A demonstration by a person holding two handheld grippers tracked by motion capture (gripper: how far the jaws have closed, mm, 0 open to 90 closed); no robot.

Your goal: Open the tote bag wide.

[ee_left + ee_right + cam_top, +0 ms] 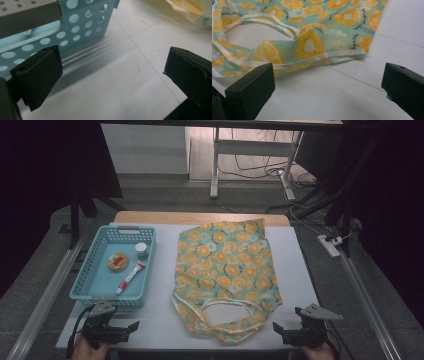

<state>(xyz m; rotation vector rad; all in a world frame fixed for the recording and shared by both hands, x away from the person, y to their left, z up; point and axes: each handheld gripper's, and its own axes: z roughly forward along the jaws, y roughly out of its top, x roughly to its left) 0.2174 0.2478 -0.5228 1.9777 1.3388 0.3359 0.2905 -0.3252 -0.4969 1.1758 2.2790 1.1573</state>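
At the lower left of the high view the left gripper (131, 326) rests low over the white table (160, 320), jaws spread and empty; at lower right the right gripper (276, 330) sits likewise released. Above them, mid-frame, lies a fruit-print bag (225, 270). At upper left, a blue basket (82, 287) holds a tube (131, 276), a round tin (118, 262) and a small jar (142, 250). The right gripper view shows lettering printed on the bag.
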